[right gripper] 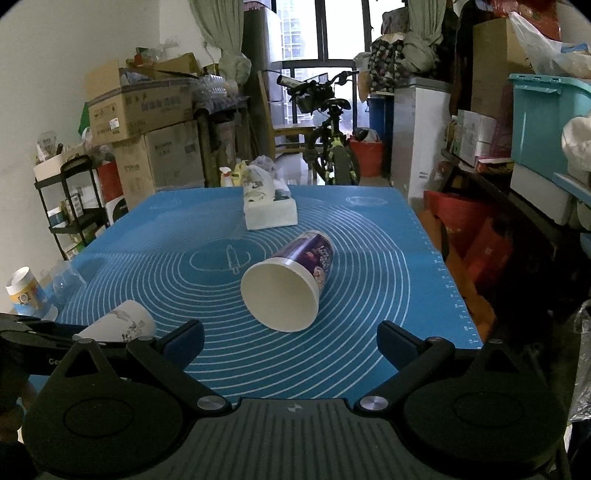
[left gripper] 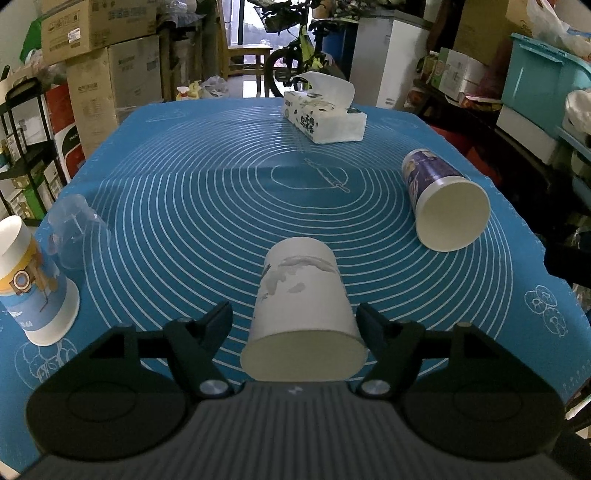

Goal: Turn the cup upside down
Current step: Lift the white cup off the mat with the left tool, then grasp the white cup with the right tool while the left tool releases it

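Two tongs spread apart | left tongs [left gripper: 294,317] straddle white paper cup [left gripper: 301,295] lying sideways on bench [left gripper: 184,184], ungripped | right tongs [right gripper: 290,338] hold nothing | cup likely light, crushable; pinch mid-wall gently

Stacked cardboard boxes [right gripper: 140,107] line the white wall, with a bicycle [right gripper: 332,136] before the bright window [right gripper: 317,33].

Purple cup [right gripper: 295,275] on its side, right tool [right gripper: 290,338] spread wide

Mat layout
White cup [left gripper: 301,302] lies near edge; purple cup [left gripper: 441,195] right; tissue box [left gripper: 325,114] behind; two cups far left.
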